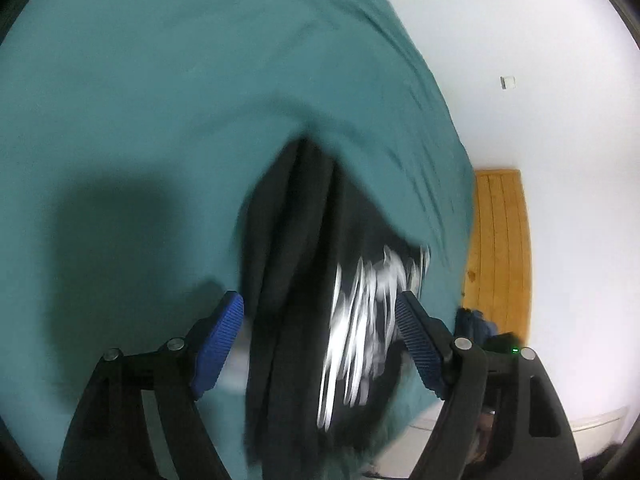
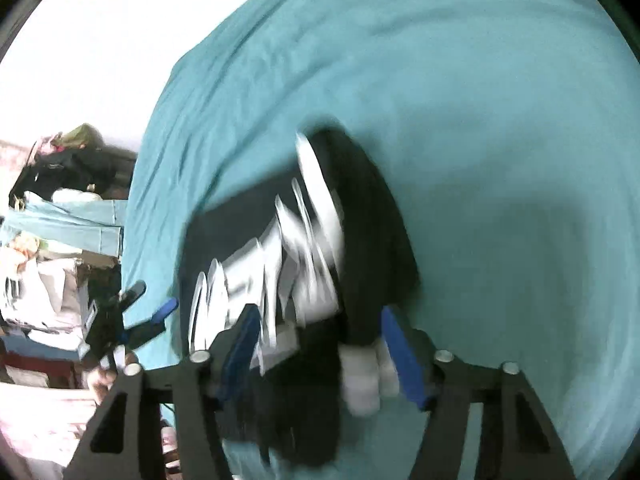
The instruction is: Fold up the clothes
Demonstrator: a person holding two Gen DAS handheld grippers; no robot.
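Here, a blurred black garment (image 1: 296, 280) with white print lies between each released tool, left (image 1: 320, 320) and right (image 2: 316, 336), mid-frame over a teal bed sheet (image 1: 140, 100).

Both wrist views look down close over the bed (image 1: 140, 100), sharing the black garment (image 1: 288, 280); the left faces a white wall (image 1: 540, 80), the right a cluttered corner (image 2: 60, 240).

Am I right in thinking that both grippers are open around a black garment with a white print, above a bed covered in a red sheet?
Nearly: the sheet is teal, not red, as both wrist views show. The rest holds: the left gripper and right gripper stand open with the black garment between their fingers.
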